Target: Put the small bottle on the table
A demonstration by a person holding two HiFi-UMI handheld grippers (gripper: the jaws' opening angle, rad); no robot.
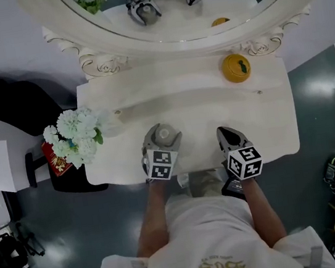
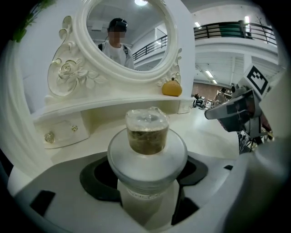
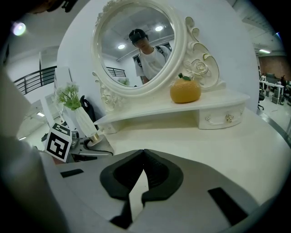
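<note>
**Inspector A:** Surface under review?

**Inspector B:** One white dressing table [image 1: 215,117] with a glossy top and a curved front edge.

**A:** The rear section?

**B:** A raised shelf [image 1: 165,77] runs along the back. A small drawer [image 3: 223,119] sits under its right end and another drawer [image 2: 61,132] under its left. The carved frame of an oval mirror [image 1: 173,46] rises from the shelf.

**A:** Items on the shelf?

**B:** One orange fruit ornament [image 1: 235,67], near the right end.

**A:** On the main top?

**B:** A vase of white flowers [image 1: 76,137] at the left edge, its blooms hanging out past the edge.
</note>
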